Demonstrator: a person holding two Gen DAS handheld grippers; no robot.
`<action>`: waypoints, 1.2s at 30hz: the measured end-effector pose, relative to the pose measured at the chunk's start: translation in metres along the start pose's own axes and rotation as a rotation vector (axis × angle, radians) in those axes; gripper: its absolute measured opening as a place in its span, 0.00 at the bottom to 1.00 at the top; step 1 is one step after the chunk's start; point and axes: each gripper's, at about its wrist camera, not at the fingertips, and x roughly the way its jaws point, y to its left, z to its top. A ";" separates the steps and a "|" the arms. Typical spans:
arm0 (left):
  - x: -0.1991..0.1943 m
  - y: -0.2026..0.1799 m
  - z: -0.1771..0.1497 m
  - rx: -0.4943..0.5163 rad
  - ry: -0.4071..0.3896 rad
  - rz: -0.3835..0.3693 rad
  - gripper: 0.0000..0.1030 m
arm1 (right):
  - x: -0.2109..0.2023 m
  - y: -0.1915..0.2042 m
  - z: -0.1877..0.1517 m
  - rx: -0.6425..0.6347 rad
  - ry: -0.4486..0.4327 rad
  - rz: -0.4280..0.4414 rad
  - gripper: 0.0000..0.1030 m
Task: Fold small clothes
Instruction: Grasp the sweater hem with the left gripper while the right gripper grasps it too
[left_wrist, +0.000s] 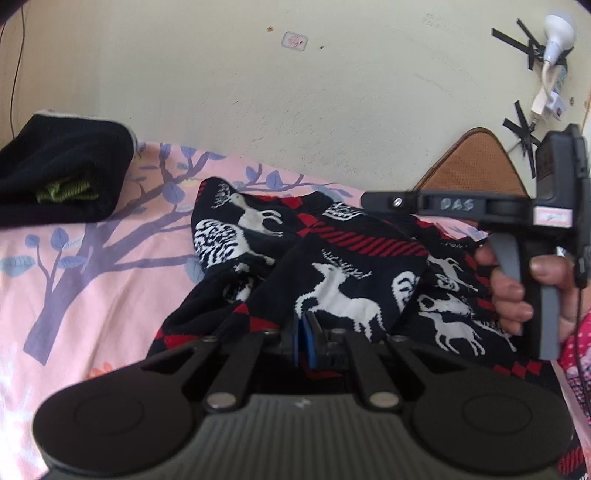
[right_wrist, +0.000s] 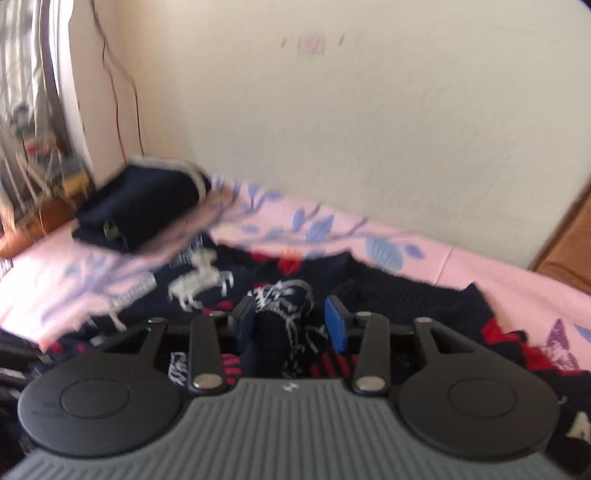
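Left wrist view: we note the left gripper clenched on the reindeer-patterned sweater, crumpled on the pink bed sheet. The right gripper stands released, fabric loose between its pads.

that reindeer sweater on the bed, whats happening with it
A person is folding the navy reindeer sweater on the pink bedsheet with two handheld grippers. The left gripper is shut on a fold of it. The right gripper stands open around a bunched part. A folded dark garment lies beside it.
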 end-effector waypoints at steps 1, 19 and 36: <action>-0.003 -0.002 0.000 0.008 -0.016 -0.010 0.06 | -0.009 0.004 0.001 0.005 -0.014 0.008 0.42; 0.001 0.018 0.007 -0.076 0.060 -0.078 0.11 | -0.068 0.027 -0.040 0.102 0.010 0.058 0.30; -0.160 0.067 -0.068 -0.039 0.098 -0.038 0.29 | -0.235 0.066 -0.163 0.166 0.065 0.003 0.43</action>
